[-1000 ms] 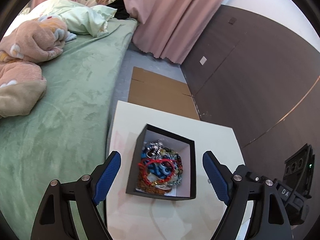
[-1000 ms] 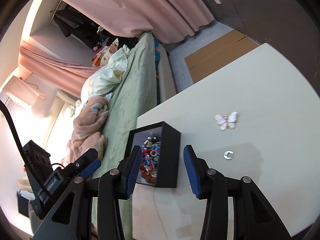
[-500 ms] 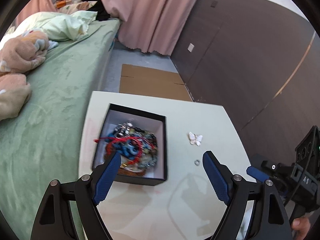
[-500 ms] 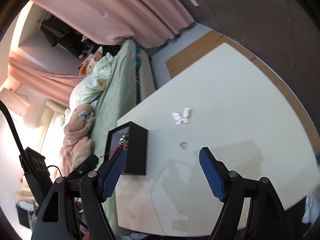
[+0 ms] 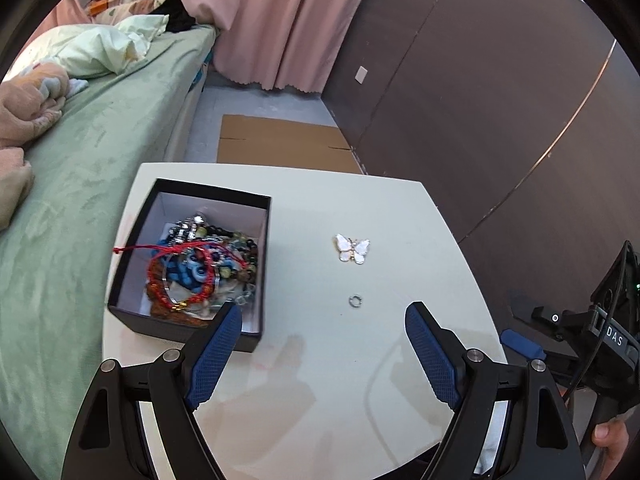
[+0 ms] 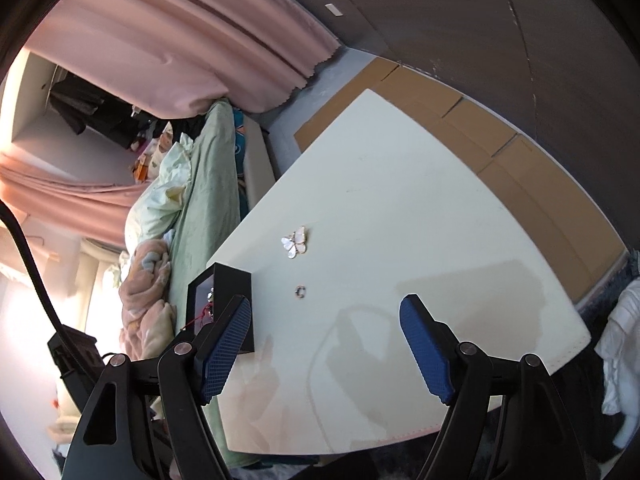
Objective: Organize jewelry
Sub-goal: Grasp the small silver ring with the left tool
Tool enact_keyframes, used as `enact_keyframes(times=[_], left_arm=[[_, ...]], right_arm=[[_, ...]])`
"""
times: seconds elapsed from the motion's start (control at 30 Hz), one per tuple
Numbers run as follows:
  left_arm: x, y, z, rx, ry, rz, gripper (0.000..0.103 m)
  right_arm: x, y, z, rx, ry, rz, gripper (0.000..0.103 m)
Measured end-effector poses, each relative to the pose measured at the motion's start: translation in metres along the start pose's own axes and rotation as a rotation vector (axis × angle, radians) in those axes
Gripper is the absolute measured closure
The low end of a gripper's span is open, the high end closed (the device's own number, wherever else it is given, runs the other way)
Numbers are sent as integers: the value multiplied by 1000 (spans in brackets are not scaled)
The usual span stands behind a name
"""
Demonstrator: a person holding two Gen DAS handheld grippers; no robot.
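Observation:
A black box (image 5: pixel 132 252) (image 6: pixel 234 304) with a white lining sits at the left of the white table (image 5: pixel 360 380) (image 6: pixel 380 200), filled with tangled bracelets and beads (image 5: pixel 200 268); a red cord hangs over its left wall. A white butterfly brooch (image 5: pixel 352 249) (image 6: pixel 295 242) and a small silver ring (image 5: pixel 355 301) (image 6: pixel 300 291) lie loose on the table to the right of the box. My left gripper (image 5: pixel 324 356) hovers open above the table's near part, with nothing between its blue pads. My right gripper (image 6: pixel 326 348) is open too, nothing in it, near the ring.
A green bed (image 5: pixel 92 152) with a pillow and a pink blanket runs along the table's left side. Flat cardboard (image 5: pixel 280 144) lies on the floor beyond the table, below a pink curtain (image 5: pixel 280 20) and a dark wall (image 5: pixel 500 100). A hand (image 5: pixel 610 438) holds the other gripper at lower right.
Both views have swung right, away from the box toward the brooch and ring. The right gripper's jaws have gone from narrow to wide. The left jaws stayed wide.

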State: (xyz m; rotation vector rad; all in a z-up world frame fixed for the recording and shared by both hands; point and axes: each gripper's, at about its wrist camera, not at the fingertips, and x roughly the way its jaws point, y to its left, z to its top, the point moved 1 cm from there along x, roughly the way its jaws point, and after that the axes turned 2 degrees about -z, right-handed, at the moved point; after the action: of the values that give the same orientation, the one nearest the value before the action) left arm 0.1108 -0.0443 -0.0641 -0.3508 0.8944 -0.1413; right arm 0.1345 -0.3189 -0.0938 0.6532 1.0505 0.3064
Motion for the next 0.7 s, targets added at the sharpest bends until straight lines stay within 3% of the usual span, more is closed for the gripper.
enact_keyframes(times=[0.13, 0.2, 0.4, 0.7], left_arm=[[11, -7, 0, 12, 19, 0, 22], [17, -11, 1, 23, 32, 2, 31], [39, -27, 0, 83, 70, 14, 37], [77, -50, -8, 241, 120, 75, 51]], right_arm=[[0, -5, 2, 12, -2, -53, 25], [0, -9, 3, 26, 3, -59, 25], [-3, -22, 11, 71, 5, -62, 26], [-4, -34, 26, 97, 18, -60, 26]])
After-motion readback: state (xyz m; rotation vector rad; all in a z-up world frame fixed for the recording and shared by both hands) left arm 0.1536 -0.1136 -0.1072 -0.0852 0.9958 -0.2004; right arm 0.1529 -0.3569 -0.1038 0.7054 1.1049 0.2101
